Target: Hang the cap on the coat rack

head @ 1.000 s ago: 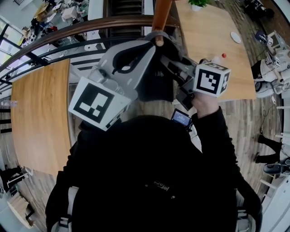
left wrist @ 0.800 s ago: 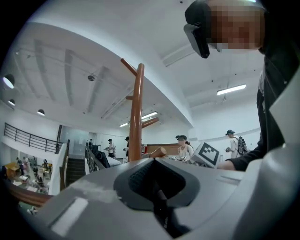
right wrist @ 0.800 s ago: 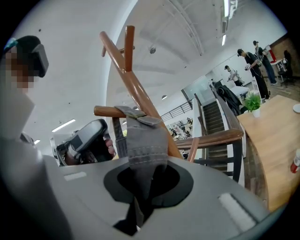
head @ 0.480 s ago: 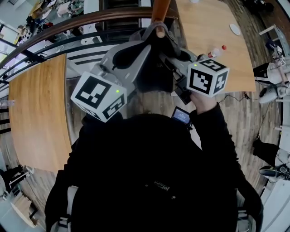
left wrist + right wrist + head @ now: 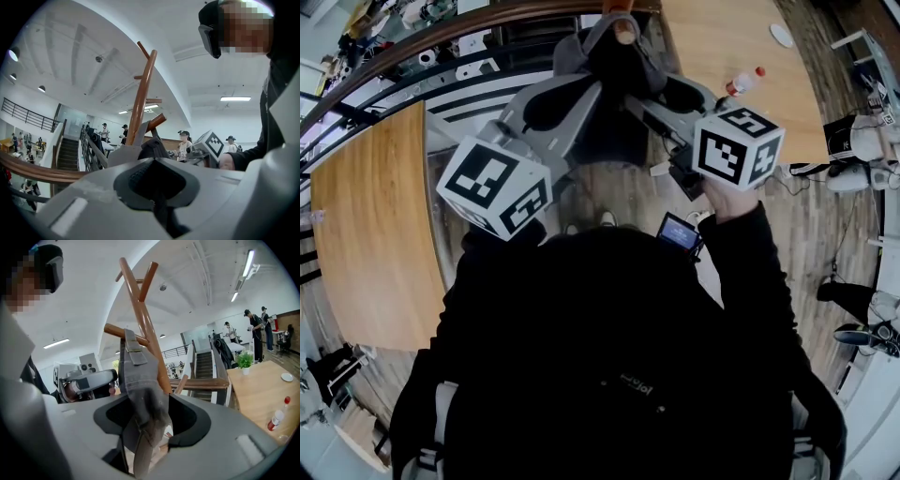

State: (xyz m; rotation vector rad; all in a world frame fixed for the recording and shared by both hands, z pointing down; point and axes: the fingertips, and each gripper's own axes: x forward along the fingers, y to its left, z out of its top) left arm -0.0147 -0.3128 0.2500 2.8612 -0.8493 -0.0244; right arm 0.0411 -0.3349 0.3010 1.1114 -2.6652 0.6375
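We find the cap [image 5: 623,70] at the top middle of the head view, draped over the end of a peg of the coat rack [image 5: 625,31], with both tools reaching up to it from below. In the right gripper view its grey cloth and strap hang down the centre of the frame in front of the brown pole [image 5: 143,319], the strap looped over a short peg just left of it. The right gripper [image 5: 143,394] has just been spreading its jaws and now stands wide. The cap's cloth [image 5: 138,376] hangs loose between them, and we see no pad pressing on it. In the left gripper view, the left gripper [image 5: 145,145] appears closed on a fold of the dark fabric [image 5: 153,149] at centre frame, beside the pole [image 5: 140,93], though the cloth hides the pinch itself. We judge the cap light and soft: it sags, folds and follows whatever edge is pulled, so it needs little force, yet it may slide off a smooth wooden peg if tugged sideways. The stiffer parts, the brim or the strap band at the back, are where we would take hold, since a pinch of loose crown cloth only bunches. With the weight already on the peg, we judge the hanging nearly done and only the left grip left to release.
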